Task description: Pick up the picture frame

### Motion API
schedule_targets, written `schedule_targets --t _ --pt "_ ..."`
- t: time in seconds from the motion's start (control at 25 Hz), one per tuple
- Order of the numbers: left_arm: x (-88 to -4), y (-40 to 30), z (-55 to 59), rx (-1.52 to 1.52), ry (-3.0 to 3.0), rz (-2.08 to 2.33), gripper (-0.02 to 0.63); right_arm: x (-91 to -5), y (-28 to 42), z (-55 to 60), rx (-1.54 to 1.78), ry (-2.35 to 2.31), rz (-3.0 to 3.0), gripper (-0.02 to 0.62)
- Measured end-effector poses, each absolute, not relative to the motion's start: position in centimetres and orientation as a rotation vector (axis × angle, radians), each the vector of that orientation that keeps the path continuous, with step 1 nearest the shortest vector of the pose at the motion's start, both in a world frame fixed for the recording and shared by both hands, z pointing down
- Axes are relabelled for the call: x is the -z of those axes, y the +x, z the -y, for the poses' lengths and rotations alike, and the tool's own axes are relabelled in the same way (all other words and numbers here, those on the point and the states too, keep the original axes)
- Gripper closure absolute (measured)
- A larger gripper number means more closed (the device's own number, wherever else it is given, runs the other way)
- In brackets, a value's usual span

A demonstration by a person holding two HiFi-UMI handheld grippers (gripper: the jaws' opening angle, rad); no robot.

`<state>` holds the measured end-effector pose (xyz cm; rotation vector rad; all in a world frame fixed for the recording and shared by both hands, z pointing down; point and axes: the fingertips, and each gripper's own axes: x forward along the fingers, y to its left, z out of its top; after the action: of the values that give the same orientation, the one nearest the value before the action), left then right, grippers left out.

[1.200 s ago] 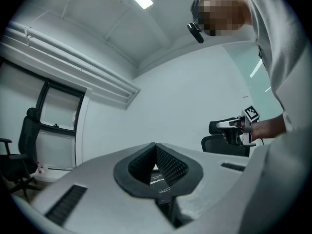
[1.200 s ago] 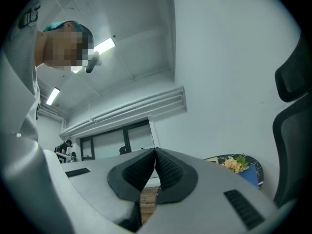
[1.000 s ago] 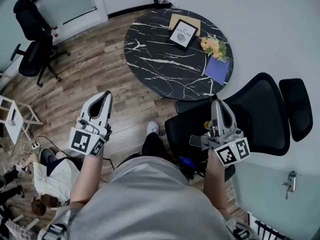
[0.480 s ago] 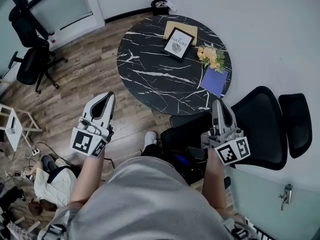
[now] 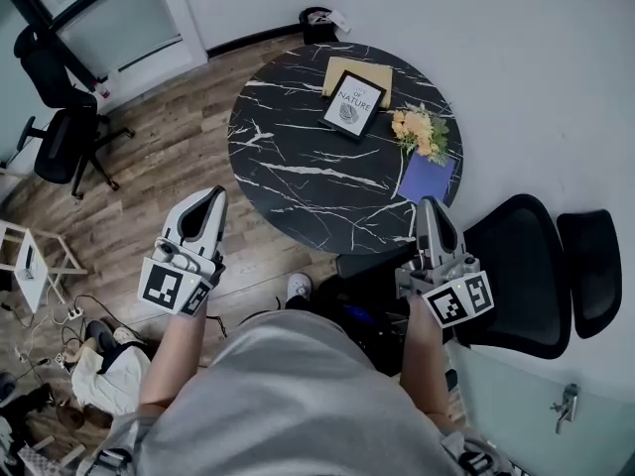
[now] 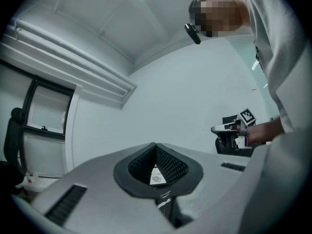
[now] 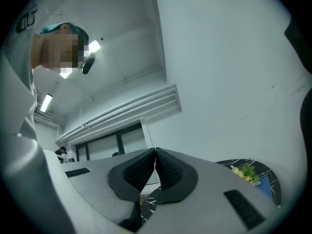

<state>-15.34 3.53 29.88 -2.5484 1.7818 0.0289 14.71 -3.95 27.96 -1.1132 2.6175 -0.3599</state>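
Pickup not started. The frame (image 5: 350, 105) sits untouched on the far part of the bench (image 5: 288, 162). The left tool (image 5: 211, 198) and right tool (image 5: 429, 209) are both closed and empty, well apart from the frame. Approach, grasp and lift remain.

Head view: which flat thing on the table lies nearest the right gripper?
The blue notebook, beside the flowers; the picture frame and the tan board lie farther back.
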Motion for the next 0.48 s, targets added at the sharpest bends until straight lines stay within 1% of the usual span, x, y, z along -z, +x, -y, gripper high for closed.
schedule_targets --t 0.48 --pt "-31.0 -14.6 -0.8 -0.025 -2.581 -1.782 0.600 -28.6 15.0 6.3 0.379 -1.124 -2.629 0.569"
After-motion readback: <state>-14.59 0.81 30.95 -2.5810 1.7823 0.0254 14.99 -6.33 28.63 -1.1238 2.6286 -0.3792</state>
